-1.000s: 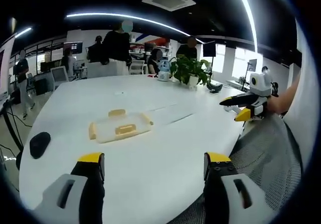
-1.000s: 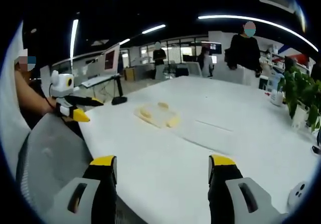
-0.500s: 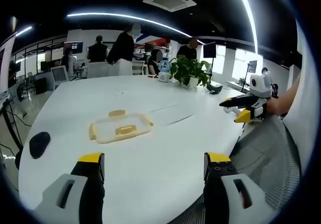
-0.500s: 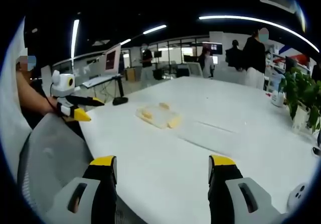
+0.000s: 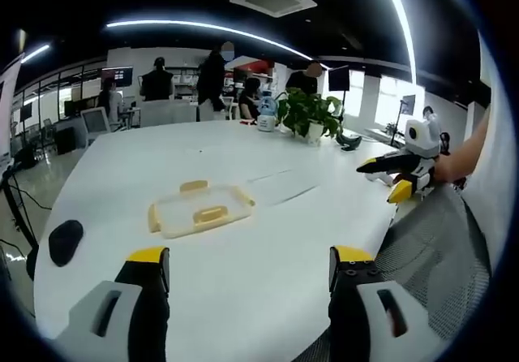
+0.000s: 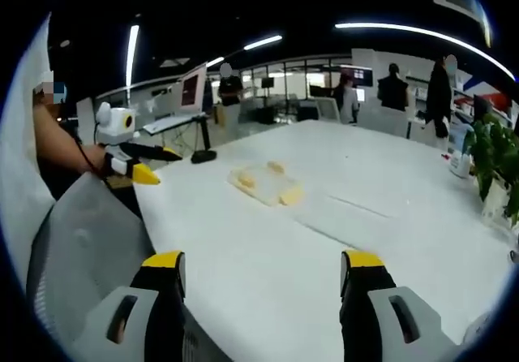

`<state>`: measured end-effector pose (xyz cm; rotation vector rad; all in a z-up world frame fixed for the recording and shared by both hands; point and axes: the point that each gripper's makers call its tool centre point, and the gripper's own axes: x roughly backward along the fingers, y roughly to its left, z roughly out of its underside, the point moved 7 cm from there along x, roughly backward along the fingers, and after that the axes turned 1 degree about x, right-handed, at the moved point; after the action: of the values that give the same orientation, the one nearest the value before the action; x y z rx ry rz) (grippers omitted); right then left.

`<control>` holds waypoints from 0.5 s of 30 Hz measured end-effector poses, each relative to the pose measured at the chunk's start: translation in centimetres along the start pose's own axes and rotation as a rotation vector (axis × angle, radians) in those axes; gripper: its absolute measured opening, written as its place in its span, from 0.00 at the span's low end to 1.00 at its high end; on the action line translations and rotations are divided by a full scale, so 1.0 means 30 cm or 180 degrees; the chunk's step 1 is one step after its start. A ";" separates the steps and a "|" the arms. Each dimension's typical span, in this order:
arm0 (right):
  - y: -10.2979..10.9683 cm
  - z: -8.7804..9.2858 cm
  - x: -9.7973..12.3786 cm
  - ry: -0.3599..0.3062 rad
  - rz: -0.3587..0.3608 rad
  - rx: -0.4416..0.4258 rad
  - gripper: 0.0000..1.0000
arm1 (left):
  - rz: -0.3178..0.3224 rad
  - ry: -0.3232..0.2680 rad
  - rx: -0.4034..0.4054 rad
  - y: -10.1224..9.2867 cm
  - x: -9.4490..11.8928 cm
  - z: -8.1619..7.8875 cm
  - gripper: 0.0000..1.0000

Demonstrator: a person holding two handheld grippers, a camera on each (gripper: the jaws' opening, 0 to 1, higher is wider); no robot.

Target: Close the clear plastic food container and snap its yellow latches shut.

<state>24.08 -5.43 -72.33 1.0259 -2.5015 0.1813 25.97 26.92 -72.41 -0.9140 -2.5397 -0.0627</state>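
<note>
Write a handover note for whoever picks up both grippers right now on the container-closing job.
Left gripper: open, empty, held over the near edge of the white table.
Right gripper: open, empty, also back from the work.
Clear food container: lies flat on the table ahead of both grippers, apart from them, its yellow latches showing around its sides. I cannot tell whether the latches are snapped.
Nearby: a dark mouse to the left, a potted plant at the far side.
Done: no contact made yet.
Left: reach in, press the lid down, snap each latch.
</note>
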 end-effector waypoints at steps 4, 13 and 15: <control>-0.010 -0.008 -0.011 0.0012 -0.0008 0.0017 0.78 | -0.0004 -0.0009 0.0013 0.008 -0.006 -0.004 0.82; -0.024 -0.033 -0.053 0.0066 -0.0081 0.0046 0.76 | -0.0002 0.0011 -0.0012 0.038 -0.022 -0.018 0.82; -0.026 -0.038 -0.067 0.0076 -0.0097 0.0072 0.76 | 0.0002 0.0017 -0.0023 0.046 -0.026 -0.018 0.82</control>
<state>26.29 -4.40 -72.20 1.0642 -2.4662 0.2119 27.56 27.43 -72.37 -0.9159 -2.5358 -0.0740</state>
